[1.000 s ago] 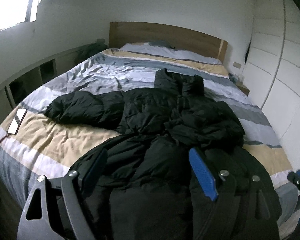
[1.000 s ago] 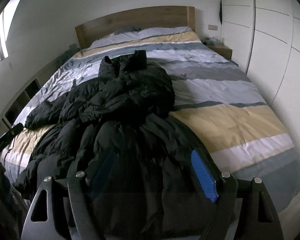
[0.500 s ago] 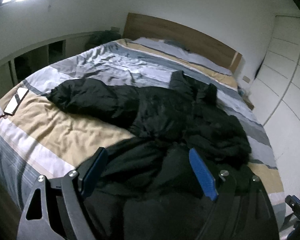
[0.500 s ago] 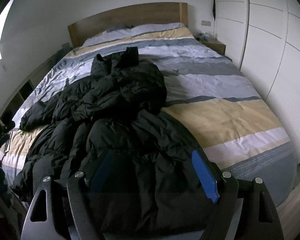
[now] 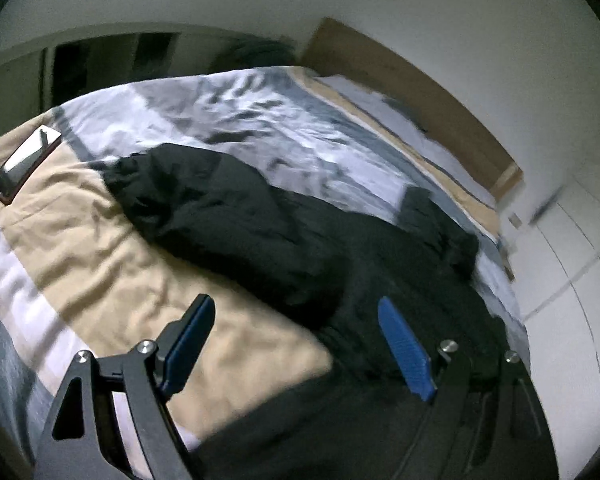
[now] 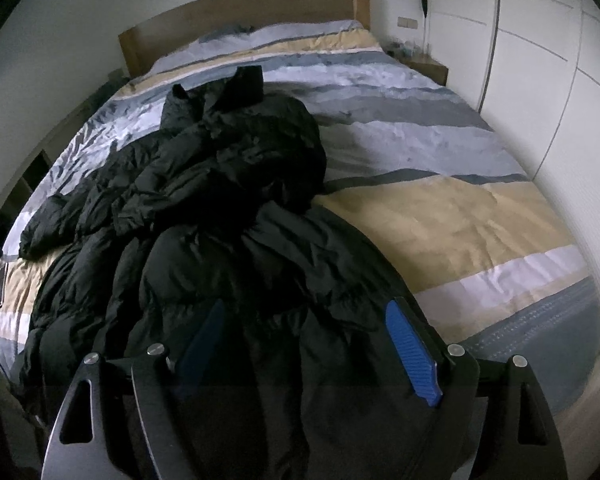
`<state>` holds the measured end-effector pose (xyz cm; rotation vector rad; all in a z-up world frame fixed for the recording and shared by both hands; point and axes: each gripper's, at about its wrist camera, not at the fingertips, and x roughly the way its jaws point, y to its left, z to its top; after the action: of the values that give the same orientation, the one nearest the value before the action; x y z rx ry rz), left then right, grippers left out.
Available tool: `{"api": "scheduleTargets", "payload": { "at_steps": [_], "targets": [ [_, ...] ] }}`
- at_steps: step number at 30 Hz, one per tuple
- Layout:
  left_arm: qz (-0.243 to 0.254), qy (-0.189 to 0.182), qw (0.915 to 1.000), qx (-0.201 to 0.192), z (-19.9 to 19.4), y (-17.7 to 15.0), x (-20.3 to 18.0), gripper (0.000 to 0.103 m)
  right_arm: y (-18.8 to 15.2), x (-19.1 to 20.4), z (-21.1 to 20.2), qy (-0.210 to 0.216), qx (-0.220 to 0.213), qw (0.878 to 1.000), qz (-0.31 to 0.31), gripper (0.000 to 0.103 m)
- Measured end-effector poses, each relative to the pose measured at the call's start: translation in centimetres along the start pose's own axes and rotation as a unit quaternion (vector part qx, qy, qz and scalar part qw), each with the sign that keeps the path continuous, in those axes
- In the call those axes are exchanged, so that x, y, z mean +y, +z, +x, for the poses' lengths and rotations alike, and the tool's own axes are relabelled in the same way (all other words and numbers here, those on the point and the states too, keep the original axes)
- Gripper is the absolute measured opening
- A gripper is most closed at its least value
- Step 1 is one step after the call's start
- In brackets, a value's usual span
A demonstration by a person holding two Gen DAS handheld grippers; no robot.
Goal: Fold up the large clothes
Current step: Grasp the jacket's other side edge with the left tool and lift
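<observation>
A large black puffer coat (image 6: 228,208) lies rumpled on the striped bed (image 6: 460,216), its collar towards the headboard and one sleeve (image 5: 220,208) stretched out to the left. My left gripper (image 5: 296,312) hovers open above the beige stripe beside the coat's lower left part, with nothing between its blue pads. My right gripper (image 6: 308,320) stands open over the coat's hem near the foot of the bed. The fabric lies below its pads, not pinched. The left wrist view is blurred.
A phone (image 5: 24,164) lies on the bed's left edge. A wooden headboard (image 6: 244,16) and pillows are at the far end. White wardrobe doors (image 6: 540,80) run along the right side, with a nightstand (image 6: 424,66) beside them. Dark shelf openings (image 5: 100,64) line the left wall.
The left gripper has swung left and rolled, so its view now shows the beige stripe and the coat's sleeve. The right gripper has dropped slightly closer to the coat's hem.
</observation>
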<state>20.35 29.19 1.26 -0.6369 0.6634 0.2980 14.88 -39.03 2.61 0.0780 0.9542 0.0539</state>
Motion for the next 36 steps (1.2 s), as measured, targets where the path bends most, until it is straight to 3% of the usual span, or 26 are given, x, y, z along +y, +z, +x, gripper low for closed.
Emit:
{"api": "scheduleTargets", "payload": {
  "at_steps": [5, 12, 17, 20, 25, 27, 29, 32, 36],
  "targets": [
    [-0.080, 0.015, 0.9967, 0.005, 4.6, 3.5, 6.9, 0.084, 0.7, 0.4, 2.7, -0.009, 0.017, 1.000, -0.002, 0.083],
    [-0.178, 0.021, 0.9837, 0.018, 10.3, 6.1, 14.5, 0.084, 1.3, 1.3, 5.6, -0.018, 0.038, 0.999, -0.004, 0.084],
    [-0.252, -0.007, 0.9673, 0.024, 13.6, 7.2, 18.4, 0.084, 1.3, 1.6, 7.1, -0.026, 0.052, 0.998, -0.009, 0.084],
    [-0.301, -0.047, 0.9521, 0.024, 15.2, 7.4, 19.9, 0.084, 1.3, 1.5, 7.7, -0.029, 0.057, 0.998, -0.008, 0.084],
    [-0.336, -0.095, 0.9371, 0.011, 16.7, 7.6, 20.5, 0.079, 1.2, 1.5, 8.3, -0.033, 0.064, 0.997, -0.007, 0.084],
    [-0.335, -0.096, 0.9373, 0.010, 16.8, 7.7, 20.4, 0.061, 1.2, 1.5, 8.3, -0.033, 0.064, 0.997, -0.008, 0.084],
    [-0.337, -0.102, 0.9357, 0.013, 16.8, 7.7, 20.3, 0.025, 1.3, 1.5, 8.3, -0.032, 0.063, 0.997, -0.008, 0.084],
    [-0.330, -0.109, 0.9376, 0.003, 16.0, 7.9, 20.0, 0.015, 1.3, 1.4, 8.1, -0.029, 0.060, 0.998, -0.007, 0.084],
    [-0.313, -0.110, 0.9432, -0.005, 14.8, 8.3, 19.1, 0.012, 1.1, 1.5, 7.5, -0.025, 0.054, 0.998, -0.006, 0.084]
  ]
}}
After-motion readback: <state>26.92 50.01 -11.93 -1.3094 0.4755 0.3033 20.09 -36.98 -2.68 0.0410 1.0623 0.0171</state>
